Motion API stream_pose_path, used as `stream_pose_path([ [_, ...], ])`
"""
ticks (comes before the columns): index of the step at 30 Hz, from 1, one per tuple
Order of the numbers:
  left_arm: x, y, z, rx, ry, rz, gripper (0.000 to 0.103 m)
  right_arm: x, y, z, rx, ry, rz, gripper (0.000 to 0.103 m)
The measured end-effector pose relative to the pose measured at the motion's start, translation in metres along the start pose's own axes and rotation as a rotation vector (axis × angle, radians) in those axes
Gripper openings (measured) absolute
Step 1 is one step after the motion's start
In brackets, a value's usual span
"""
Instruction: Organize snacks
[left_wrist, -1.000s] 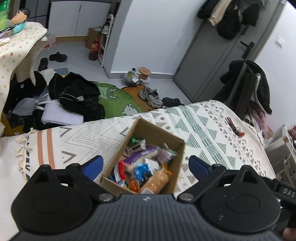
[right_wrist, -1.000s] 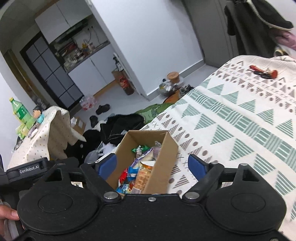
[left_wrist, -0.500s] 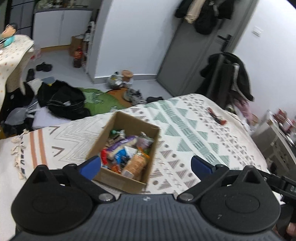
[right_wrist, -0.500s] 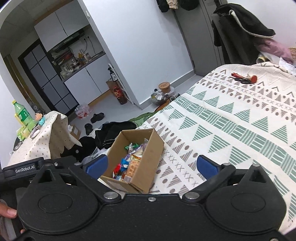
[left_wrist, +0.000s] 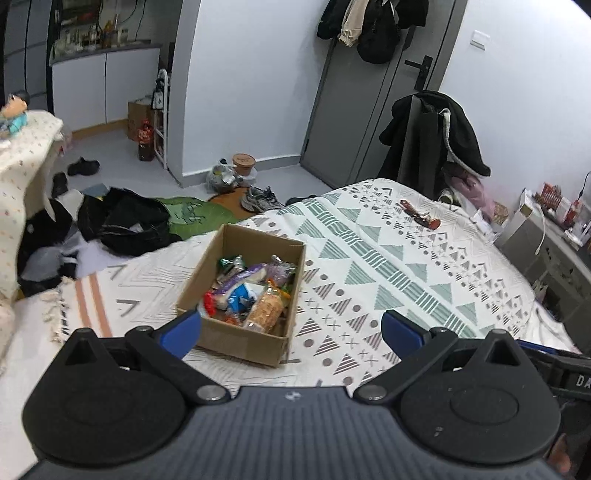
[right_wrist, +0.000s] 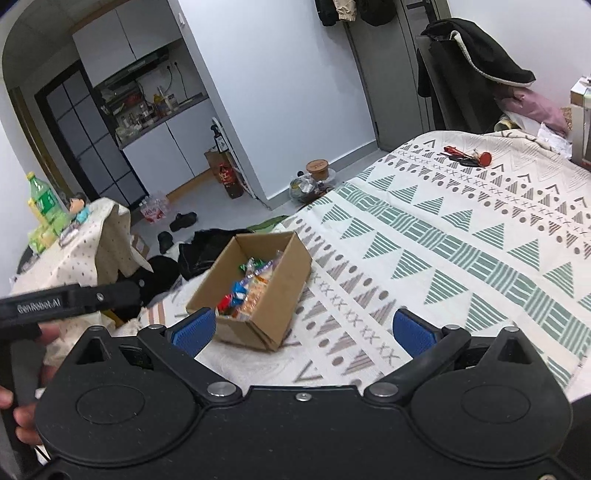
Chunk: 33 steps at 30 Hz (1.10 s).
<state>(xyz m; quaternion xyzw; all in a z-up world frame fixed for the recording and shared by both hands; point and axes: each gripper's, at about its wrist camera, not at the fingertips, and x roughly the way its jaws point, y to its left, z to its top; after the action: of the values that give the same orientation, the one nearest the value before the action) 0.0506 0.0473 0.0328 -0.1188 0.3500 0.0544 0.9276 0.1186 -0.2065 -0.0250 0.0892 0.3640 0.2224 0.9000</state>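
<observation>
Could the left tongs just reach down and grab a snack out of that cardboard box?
Probably yes. The cardboard box is open-topped, the snacks lie exposed, and the left tongs are open and empty with nothing between them and the box.

"GenRobot.AI" on left gripper (right_wrist: 70, 302)

Open brown cardboard box (left_wrist: 243, 336) upright on patterned bedspread, frame centre-left, long axis toward 1 o'clock. Mixed wrapped snacks (left_wrist: 251, 291) piled inside, heaped toward its 5 o'clock wall.
</observation>
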Motion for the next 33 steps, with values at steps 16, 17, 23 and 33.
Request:
stream_pose_path([
  [16,-0.042,-0.011,-0.028,0.104,-0.022,0.027,0.103,-0.037,0.006,-0.024,-0.066,-0.009,-0.038,0.103],
  [17,-0.044,-0.011,-0.029,0.104,-0.025,0.027,0.103,-0.040,0.008,-0.024,-0.071,-0.012,-0.041,0.103],
  [23,-0.054,-0.008,-0.036,0.102,-0.035,0.021,0.103,-0.048,0.015,-0.026,-0.092,-0.024,-0.052,0.103],
  [33,-0.063,-0.005,-0.040,0.115,-0.051,0.018,0.103,-0.052,0.023,-0.030,-0.113,-0.032,-0.049,0.103],
])
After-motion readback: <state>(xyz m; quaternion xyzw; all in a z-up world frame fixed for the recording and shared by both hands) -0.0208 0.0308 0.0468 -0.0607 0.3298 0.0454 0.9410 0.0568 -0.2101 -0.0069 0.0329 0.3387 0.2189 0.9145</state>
